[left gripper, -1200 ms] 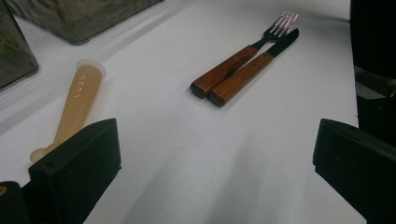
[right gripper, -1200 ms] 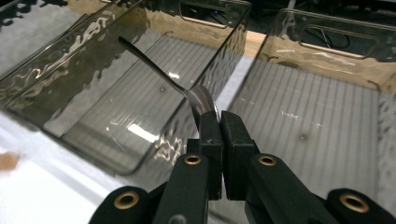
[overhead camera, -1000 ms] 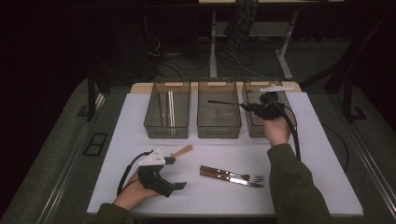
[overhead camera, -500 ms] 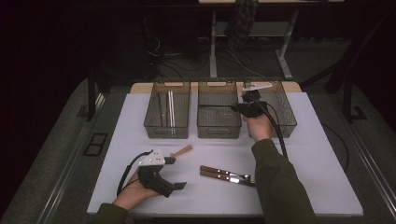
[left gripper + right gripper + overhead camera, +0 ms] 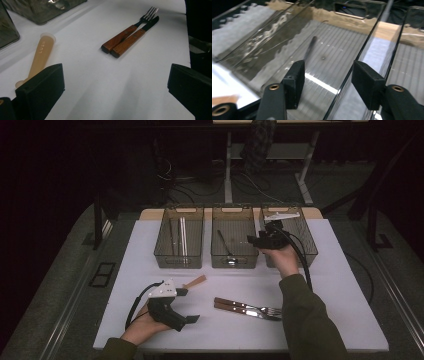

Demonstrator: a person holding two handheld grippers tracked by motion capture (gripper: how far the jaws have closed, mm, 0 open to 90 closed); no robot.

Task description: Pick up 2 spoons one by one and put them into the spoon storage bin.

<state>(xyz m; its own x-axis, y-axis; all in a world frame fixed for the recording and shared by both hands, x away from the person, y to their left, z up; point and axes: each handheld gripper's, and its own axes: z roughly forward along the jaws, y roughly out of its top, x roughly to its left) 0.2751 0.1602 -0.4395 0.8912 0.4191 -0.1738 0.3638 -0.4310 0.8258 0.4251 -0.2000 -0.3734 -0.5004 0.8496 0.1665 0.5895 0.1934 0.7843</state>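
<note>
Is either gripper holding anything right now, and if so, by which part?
Nothing. The right gripper has just opened over the middle bin, jaws empty; the left gripper rests open on the table.

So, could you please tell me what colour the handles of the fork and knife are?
Reddish-brown wood, on both the fork and knife; clearest in the left gripper view.

I work in what looks like a lab or test room set up for recording, not a home. My worktop [image 5: 150,240] is a plain white sheet under bright light, with darkness all round. At twelve o'clock, cables [image 5: 175,172] trail over the floor beside the metal legs of another desk [image 5: 228,170]. Three clear bins [image 5: 234,262] stand in a tidy row.
</note>
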